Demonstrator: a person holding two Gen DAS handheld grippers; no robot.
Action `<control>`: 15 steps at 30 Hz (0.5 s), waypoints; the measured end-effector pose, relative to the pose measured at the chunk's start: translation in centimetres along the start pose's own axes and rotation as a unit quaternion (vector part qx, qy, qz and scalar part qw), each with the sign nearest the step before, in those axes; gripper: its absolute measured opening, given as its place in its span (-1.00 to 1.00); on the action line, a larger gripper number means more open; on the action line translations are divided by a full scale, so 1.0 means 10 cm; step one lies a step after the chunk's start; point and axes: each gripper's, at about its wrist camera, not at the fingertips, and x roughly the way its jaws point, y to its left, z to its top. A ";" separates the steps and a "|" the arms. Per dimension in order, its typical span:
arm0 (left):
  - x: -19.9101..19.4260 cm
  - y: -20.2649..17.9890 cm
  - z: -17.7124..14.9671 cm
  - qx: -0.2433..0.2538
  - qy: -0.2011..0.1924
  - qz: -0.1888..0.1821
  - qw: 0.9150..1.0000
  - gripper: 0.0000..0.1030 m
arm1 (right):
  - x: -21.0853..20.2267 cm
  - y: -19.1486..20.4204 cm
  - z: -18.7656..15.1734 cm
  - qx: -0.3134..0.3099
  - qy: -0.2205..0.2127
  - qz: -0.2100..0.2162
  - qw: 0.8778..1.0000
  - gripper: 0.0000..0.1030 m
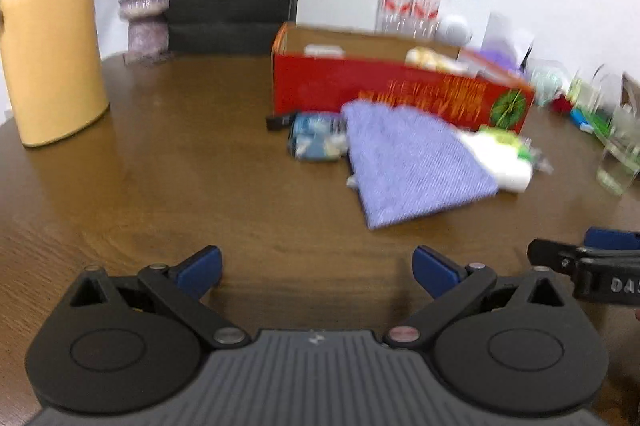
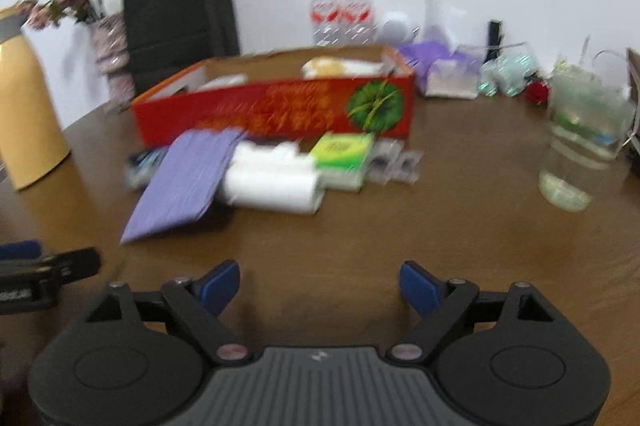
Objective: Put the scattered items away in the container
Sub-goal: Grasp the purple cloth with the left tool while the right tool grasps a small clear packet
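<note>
Showing a round brown bench (image 2: 400,226) from two wrist views, both blurred by motion. Sitting toward the far edge, a long red cardboard box (image 2: 276,110), open at the top and already holding a few pale packets. Lying just in front of the box's near wall, a cluster of loose items: a folded lilac cloth (image 2: 184,182) leaning over a white plastic roll (image 2: 272,182), a green-and-white packet (image 2: 344,158) just beside the roll, small clear sachets (image 2: 396,166) toward the right, and a blue wrapped packet (image 1: 316,140) with a small black object (image 1: 280,120) at the left end. Hovering over the near edge, the left gripper (image 1: 316,270), released with blue pads spread wide and holding nothing. Hovering beside it, the right gripper (image 2: 320,284), likewise released and empty. Judging the task as partly begun, with the whole front cluster left to move. Suggesting the cloth as the first pick, since it is covering its neighbours: approaching low over its raised near corner, pinching a folded edge rather than the flat middle, lifting clear of the box wall before letting go. Keeping well away from the glass jar (image 2: 580,150) near the right edge and the yellow flask (image 1: 48,38) at the left edge.
</note>
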 end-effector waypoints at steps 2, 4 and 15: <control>0.01 -0.02 -0.01 0.007 0.005 -0.003 1.000 1.00 | -0.02 0.07 -0.02 -0.015 -0.007 -0.011 1.000 0.81; 0.03 -0.07 -0.03 0.027 0.013 0.004 1.000 1.00 | 0.01 0.08 -0.01 -0.014 0.002 -0.016 1.000 0.90; 0.05 -0.09 -0.04 0.033 0.015 0.006 0.999 1.00 | 0.06 0.11 -0.01 -0.020 0.019 -0.028 0.999 1.00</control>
